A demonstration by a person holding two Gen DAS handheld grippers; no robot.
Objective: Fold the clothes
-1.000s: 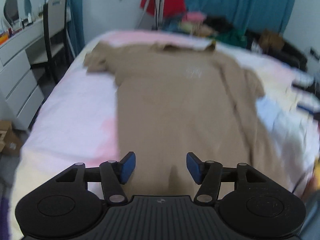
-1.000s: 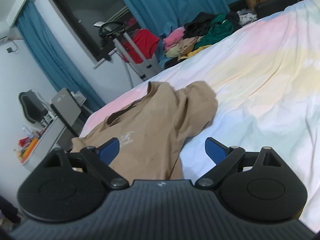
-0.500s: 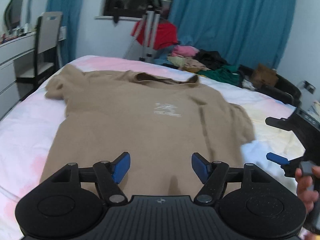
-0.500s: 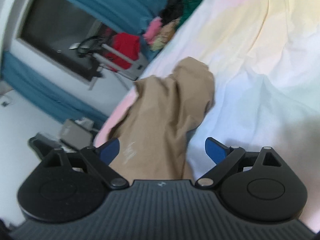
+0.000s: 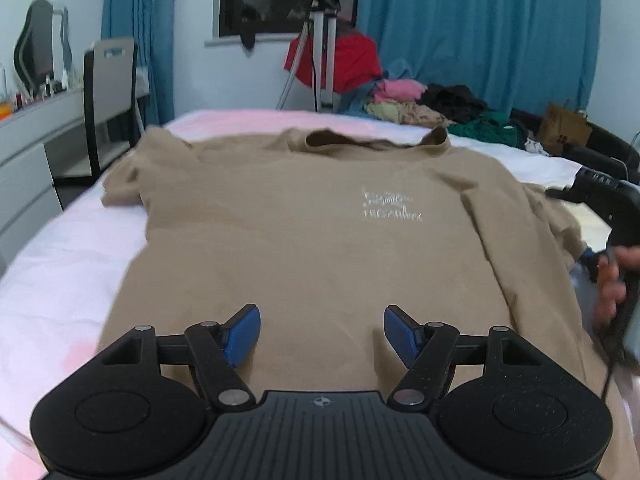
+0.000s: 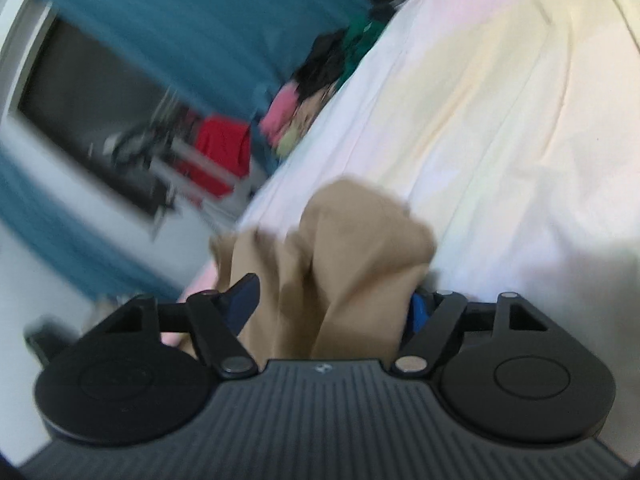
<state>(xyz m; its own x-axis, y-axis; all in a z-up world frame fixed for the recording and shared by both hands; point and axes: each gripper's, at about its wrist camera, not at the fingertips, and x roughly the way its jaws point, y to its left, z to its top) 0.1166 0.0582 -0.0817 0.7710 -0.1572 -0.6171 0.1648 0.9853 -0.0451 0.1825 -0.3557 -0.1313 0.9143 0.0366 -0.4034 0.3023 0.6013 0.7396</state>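
A tan T-shirt (image 5: 320, 232) lies spread face up on the bed (image 5: 60, 280), collar at the far end, with a small white print on the chest. My left gripper (image 5: 322, 334) hovers open over the near hem, nothing between its blue pads. At the shirt's right sleeve, a hand (image 5: 612, 276) holds my right gripper (image 5: 612, 216). In the blurred right wrist view, the right gripper (image 6: 332, 308) is open, and the bunched tan sleeve (image 6: 360, 240) sits between its two fingers, hiding part of the right pad.
A pile of mixed clothes (image 5: 420, 104) lies beyond the bed's far end, beside a tripod (image 5: 320, 40) draped with a red garment (image 5: 352, 60). A chair (image 5: 110, 92) and white dresser (image 5: 24, 152) stand left. A cardboard box (image 5: 562, 128) sits far right. Pastel sheet (image 6: 500, 140) stretches right of the sleeve.
The left gripper has swung to face the shirt squarely from the hem. The right gripper has rolled sideways and closed in on the right sleeve, which now lies between its fingers.
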